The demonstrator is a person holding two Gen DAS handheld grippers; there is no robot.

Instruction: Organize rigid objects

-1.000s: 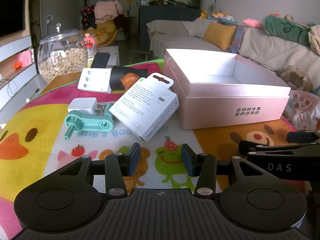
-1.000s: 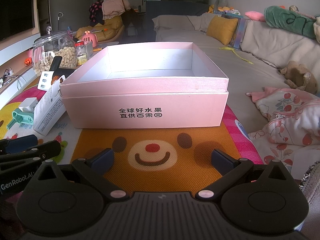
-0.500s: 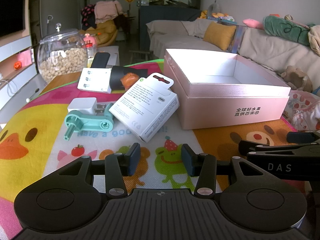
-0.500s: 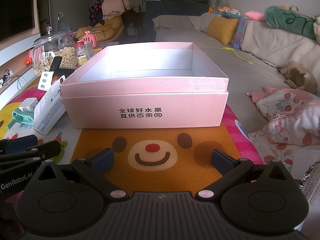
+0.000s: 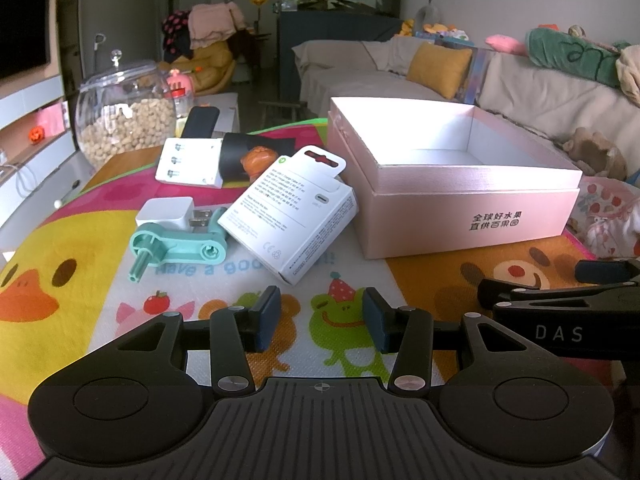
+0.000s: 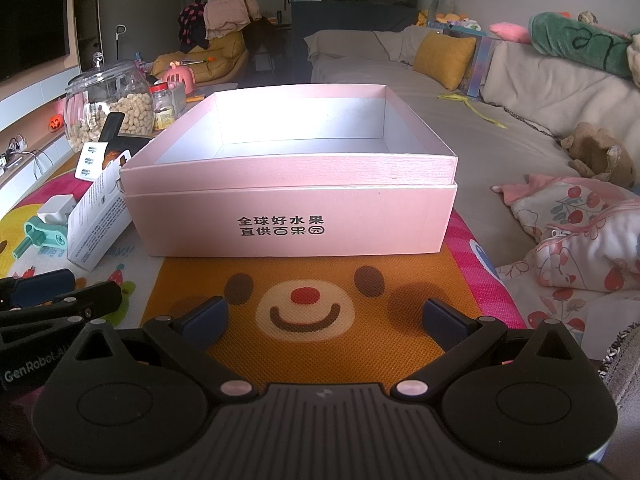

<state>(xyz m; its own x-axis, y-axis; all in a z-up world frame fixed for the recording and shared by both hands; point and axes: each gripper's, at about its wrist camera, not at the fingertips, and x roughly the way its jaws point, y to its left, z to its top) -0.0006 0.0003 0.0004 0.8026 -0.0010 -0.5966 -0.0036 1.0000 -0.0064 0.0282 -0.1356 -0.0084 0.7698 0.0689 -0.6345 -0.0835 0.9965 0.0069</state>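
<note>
An open pink box (image 5: 472, 200) stands on the cartoon mat; it also shows in the right wrist view (image 6: 292, 216), and what shows of its inside is empty. Left of it lie a white cable package (image 5: 292, 216), a teal plastic part (image 5: 176, 248), a white plug adapter (image 5: 166, 214), a white-and-black packet (image 5: 192, 162) and an orange toy (image 5: 258, 158). My left gripper (image 5: 320, 320) is open and empty, just short of the cable package. My right gripper (image 6: 324, 320) is wide open and empty, in front of the box.
A glass jar of nuts (image 5: 124, 124) stands at the table's far left, with a dark phone-like object (image 5: 200, 122) beside it. A sofa with cushions (image 5: 440, 66) runs along the right. A patterned blanket (image 6: 580, 240) lies by the table's right edge.
</note>
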